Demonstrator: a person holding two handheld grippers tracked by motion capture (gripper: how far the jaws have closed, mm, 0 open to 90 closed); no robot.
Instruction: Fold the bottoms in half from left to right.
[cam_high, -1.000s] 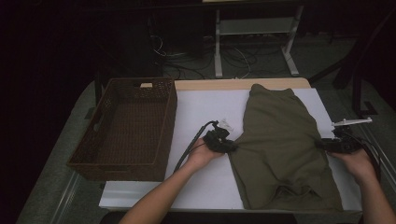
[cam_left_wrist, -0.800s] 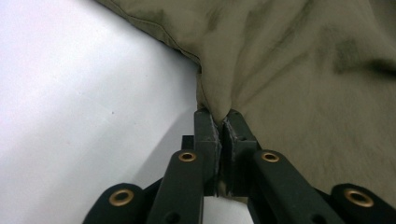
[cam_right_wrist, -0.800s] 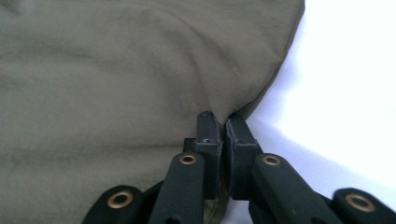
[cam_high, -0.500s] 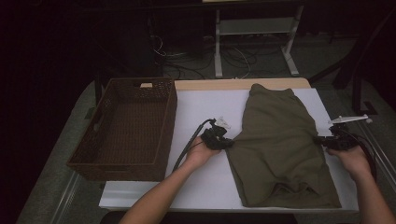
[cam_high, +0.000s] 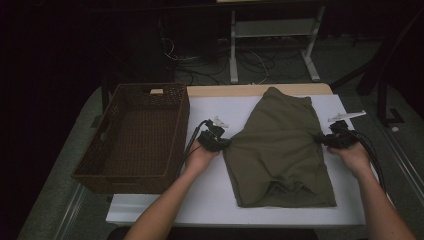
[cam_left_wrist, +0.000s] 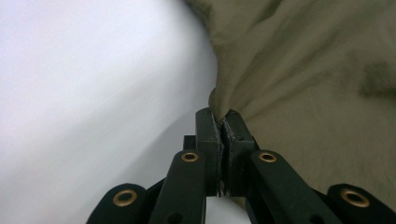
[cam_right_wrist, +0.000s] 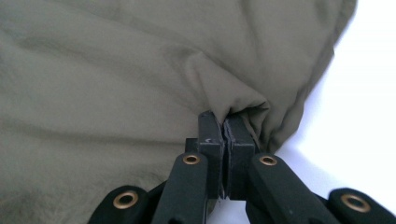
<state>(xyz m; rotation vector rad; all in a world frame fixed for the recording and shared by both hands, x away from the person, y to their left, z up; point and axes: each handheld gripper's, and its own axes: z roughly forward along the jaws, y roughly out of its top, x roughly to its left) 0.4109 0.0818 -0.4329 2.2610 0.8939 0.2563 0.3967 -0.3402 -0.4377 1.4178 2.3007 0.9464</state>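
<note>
The olive garment (cam_high: 280, 145) lies flat on the white tabletop (cam_high: 215, 195), to the right of the wicker basket (cam_high: 135, 137), and it looks folded: narrow at the far end, wider toward the person, with a doubled layer showing along the near hem. Compared with a second ago, the cloth has been drawn outward and smoothed. Its left edge was bunched in toward the middle then; now both side edges run straighter and the near hem lies squarer to the table edge.

Left hand-held gripper (cam_high: 220, 142) is pinched on the garment's left edge at about mid-length; its own view shows the jaws pressed together with a tuck of fabric (cam_left_wrist: 219, 100) caught between the tips. Right hand-held gripper (cam_high: 325, 140) mirrors it on the right edge, jaws likewise closed tight on a small fold of cloth (cam_right_wrist: 233, 105). Both hands have kept their grip through that spread and sit a little wider apart than before.

What this suggests: the piece has been tensioned flat and squared, so the next fold, or a lift toward the basket, looks ready to go. The grips are thin, just an edge each, so a hard pull could slip one side and skew the fold.
</note>
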